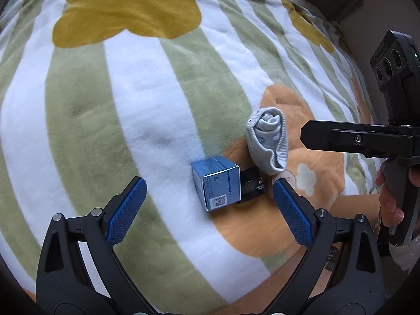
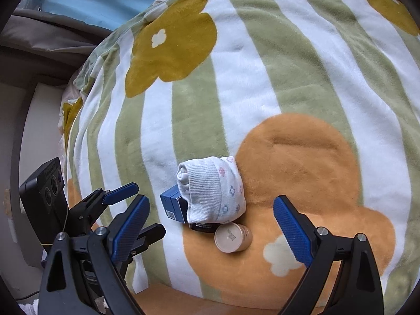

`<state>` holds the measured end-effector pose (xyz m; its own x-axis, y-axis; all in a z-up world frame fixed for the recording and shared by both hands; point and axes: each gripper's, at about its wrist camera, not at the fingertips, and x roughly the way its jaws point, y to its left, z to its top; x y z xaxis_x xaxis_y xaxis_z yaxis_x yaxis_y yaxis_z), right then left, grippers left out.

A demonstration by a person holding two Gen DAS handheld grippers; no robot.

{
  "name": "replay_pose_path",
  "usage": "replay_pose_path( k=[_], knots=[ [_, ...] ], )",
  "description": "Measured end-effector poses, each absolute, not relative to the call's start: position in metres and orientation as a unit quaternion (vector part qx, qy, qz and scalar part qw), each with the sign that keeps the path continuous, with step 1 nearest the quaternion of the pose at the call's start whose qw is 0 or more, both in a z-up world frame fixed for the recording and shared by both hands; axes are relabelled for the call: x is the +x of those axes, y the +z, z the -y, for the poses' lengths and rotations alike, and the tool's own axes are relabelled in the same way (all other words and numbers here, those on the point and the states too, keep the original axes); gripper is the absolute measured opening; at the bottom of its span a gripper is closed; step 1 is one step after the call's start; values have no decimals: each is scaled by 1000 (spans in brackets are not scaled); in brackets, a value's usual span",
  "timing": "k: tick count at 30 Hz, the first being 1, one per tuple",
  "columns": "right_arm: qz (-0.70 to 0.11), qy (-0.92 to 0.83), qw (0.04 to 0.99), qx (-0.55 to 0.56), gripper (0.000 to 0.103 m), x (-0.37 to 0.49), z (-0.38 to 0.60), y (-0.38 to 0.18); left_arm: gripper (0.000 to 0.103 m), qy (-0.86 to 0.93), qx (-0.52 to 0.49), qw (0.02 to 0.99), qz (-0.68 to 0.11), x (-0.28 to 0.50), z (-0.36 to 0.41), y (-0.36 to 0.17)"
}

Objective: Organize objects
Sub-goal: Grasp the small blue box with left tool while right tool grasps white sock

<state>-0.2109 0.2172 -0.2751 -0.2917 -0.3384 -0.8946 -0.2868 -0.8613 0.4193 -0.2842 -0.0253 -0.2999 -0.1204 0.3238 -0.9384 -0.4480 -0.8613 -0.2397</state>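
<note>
Four small things sat clustered on a plush blanket (image 1: 147, 99) striped green and white with big mustard and orange flowers. A blue carton (image 1: 216, 186) lay at the edge of an orange flower; a black jar (image 1: 252, 185) touched its right side. A rolled pale sock (image 1: 269, 139) with small flower prints rested against both, partly overlapping them in the right wrist view. A cream-coloured round jar (image 2: 233, 237) lay on its side just in front of the sock, close to the black jar.

The left tongs (image 1: 208, 211) were spread wide and empty, just short of the carton, their blue pads either side of it. The right tongs (image 2: 211, 227) were likewise spread and empty, framing the sock and jars without touching them.
</note>
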Motion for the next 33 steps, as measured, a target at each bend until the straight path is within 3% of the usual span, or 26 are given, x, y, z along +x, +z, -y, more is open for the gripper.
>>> replay_pose_path(
  k=[8,11,14,17,23,33],
  knots=[
    [255,-760,8,598,94,-219,-216,-290,79,736,-622,262,-43,-292,22,-319],
    [250,-761,6,599,93,-220,-215,-294,78,739,-619,262,-51,-292,20,-322],
    [246,-761,6,600,87,-221,-213,-298,67,739,-618,261,-62,-291,19,-324],
    [246,-759,7,602,77,-220,-210,-302,64,740,-617,263,-60,-290,18,-325],
    [237,-762,10,602,63,-222,-204,-305,48,735,-619,272,-54,-287,13,-325],
    [236,-762,9,603,54,-225,-201,-307,43,725,-634,271,-4,-293,17,-335]
  ],
)
